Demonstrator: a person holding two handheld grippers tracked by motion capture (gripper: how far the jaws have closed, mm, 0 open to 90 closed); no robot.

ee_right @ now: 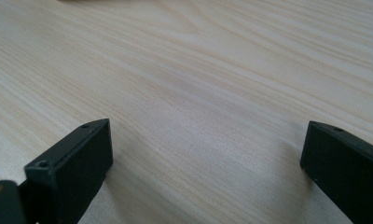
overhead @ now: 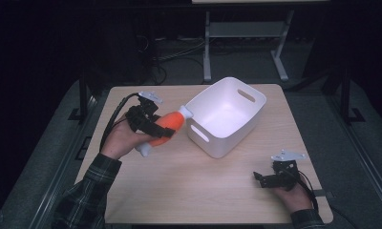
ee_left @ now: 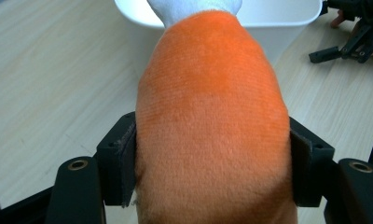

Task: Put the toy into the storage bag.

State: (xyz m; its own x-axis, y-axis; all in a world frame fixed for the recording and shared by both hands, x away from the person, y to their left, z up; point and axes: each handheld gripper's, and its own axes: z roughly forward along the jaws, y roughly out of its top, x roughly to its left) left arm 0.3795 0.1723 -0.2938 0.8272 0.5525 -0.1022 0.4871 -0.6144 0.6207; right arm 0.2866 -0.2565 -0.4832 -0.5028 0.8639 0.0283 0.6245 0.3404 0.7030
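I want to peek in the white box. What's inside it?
The white box looks bare inside: the high view shows plain white walls and floor. Its near wall hides a strip of the floor. The orange toy is outside the box, clamped in the left gripper.

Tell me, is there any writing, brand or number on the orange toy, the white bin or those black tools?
None: no word, label, brand, number or sign can be read.
Toy: plain orange plush with white ends, nothing printed.
Bin: plain white walls, no label.
Left gripper and right gripper: bare black parts, no marking.
Table: bare wood grain.
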